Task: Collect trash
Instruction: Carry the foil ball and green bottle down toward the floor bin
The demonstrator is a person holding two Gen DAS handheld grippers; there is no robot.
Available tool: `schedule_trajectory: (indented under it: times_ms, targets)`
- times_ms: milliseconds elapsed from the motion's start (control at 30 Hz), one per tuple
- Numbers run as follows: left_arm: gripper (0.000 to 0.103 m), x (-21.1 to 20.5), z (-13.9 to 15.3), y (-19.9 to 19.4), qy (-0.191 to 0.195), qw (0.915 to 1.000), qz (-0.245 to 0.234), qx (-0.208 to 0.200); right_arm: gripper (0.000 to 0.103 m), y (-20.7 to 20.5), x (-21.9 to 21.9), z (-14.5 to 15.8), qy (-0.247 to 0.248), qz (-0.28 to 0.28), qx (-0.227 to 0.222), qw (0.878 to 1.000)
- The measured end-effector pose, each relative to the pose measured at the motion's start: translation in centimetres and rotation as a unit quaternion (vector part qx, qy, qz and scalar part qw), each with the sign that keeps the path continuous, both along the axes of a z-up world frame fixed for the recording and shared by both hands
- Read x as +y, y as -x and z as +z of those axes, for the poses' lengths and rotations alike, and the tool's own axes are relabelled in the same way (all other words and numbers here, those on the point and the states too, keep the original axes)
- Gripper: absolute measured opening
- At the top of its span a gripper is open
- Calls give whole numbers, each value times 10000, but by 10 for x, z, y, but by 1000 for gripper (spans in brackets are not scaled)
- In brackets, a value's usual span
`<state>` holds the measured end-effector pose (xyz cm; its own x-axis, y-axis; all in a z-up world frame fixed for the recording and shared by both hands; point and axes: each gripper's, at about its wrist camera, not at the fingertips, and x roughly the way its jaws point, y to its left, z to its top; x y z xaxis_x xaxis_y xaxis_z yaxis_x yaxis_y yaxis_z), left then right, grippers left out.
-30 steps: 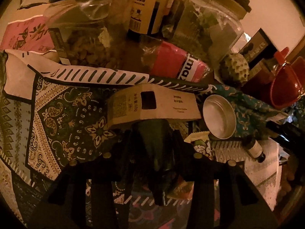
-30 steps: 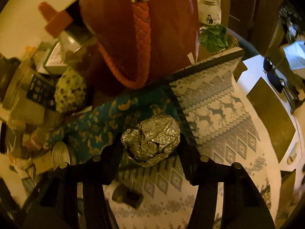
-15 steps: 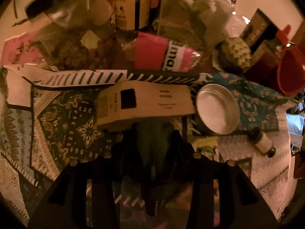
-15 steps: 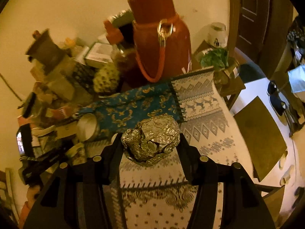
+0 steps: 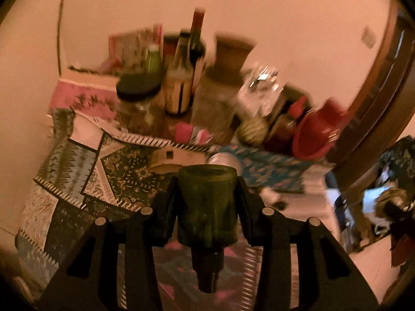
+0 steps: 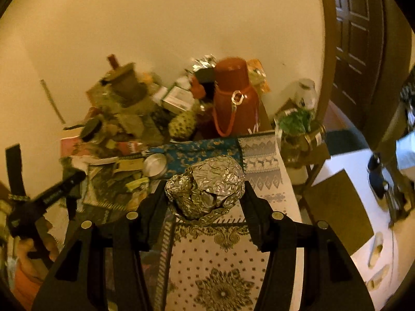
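Note:
My left gripper [image 5: 207, 189] is shut on a dark green glass bottle [image 5: 207, 207], held with its base pointing away and its threaded neck toward the camera, well above the patterned tablecloth [image 5: 124, 181]. My right gripper [image 6: 205, 194] is shut on a crumpled ball of aluminium foil [image 6: 207, 186], also lifted clear of the table. The left gripper [image 6: 49, 194] shows as a dark shape at the left edge of the right wrist view, with a hand [image 6: 36, 248] below it.
A brown cardboard box [image 5: 176, 156], a round metal tin [image 5: 224, 159] and a small dropper bottle [image 5: 272, 197] lie on the cloth. Jars, bottles and a red thermos [image 6: 234, 98] crowd the table's far side by the wall. A potted plant [image 6: 298, 124] and a door [image 6: 358, 39] stand at right.
Both grippers have risen and pulled back from the table, each carrying its object. The table clutter now looks smaller and farther. The green bottle now shows its base clearly between the left fingers.

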<state>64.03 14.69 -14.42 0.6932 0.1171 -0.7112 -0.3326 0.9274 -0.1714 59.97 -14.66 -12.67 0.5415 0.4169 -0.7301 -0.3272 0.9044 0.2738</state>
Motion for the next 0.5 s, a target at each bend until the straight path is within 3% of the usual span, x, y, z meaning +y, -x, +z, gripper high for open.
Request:
schedule_trajectory:
  times_ms: [167, 500]
  targets:
    - [41, -50, 53, 62, -42, 9972, -9, -741, 51, 34, -15, 24, -2, 342, -374, 9987]
    - [41, -103, 111, 157, -375, 9901, -162, -1341, 51, 94, -45, 57, -245, 595, -698, 9955]
